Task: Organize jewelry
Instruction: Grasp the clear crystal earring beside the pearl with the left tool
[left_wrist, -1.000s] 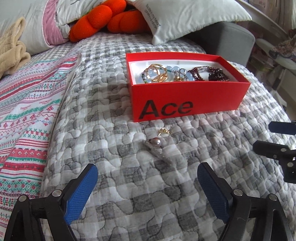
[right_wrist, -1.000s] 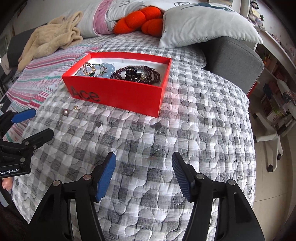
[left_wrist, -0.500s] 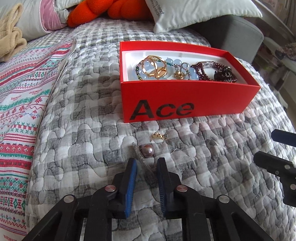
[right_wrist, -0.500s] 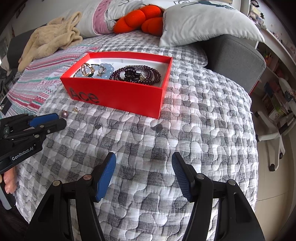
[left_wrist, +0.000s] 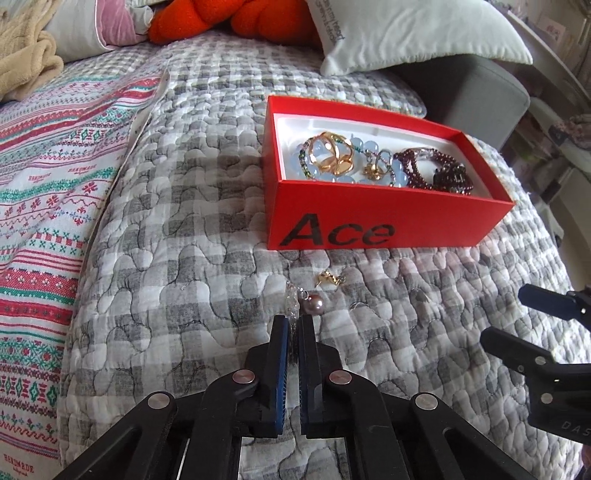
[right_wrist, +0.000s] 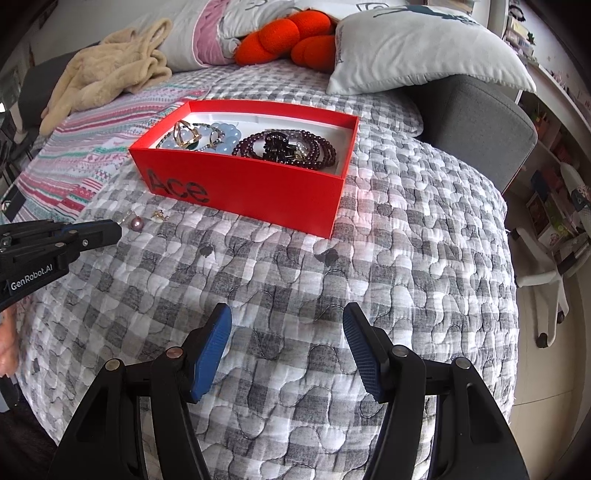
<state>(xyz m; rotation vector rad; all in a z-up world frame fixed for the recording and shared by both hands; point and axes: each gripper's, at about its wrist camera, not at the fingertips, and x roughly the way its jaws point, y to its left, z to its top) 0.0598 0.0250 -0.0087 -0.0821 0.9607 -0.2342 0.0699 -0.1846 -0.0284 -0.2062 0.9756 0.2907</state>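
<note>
A red "Ace" box (left_wrist: 369, 229) (right_wrist: 258, 184) sits on the quilted bed and holds gold rings, pale blue beads and dark red bead bracelets (right_wrist: 288, 146). In front of it lie a small gold earring (left_wrist: 327, 277) (right_wrist: 160, 214) and a pearl earring (left_wrist: 314, 301) (right_wrist: 136, 223) in a clear plastic sleeve (left_wrist: 291, 304). My left gripper (left_wrist: 293, 325) (right_wrist: 110, 230) is shut on the near end of that sleeve, low over the quilt. My right gripper (right_wrist: 286, 332) is open and empty above the quilt, nearer the bed's front edge.
A grey checked quilt (right_wrist: 388, 277) covers the bed, with a striped blanket (left_wrist: 55, 166) at left. Pillows (right_wrist: 424, 48), an orange plush (right_wrist: 284, 33) and a beige throw (right_wrist: 107, 74) lie at the back. A grey armrest (right_wrist: 476, 122) and the floor drop-off are at right.
My left gripper moved forward toward the pearl earring and closed from wide open onto its plastic sleeve. The right gripper stayed open and nearly still.
</note>
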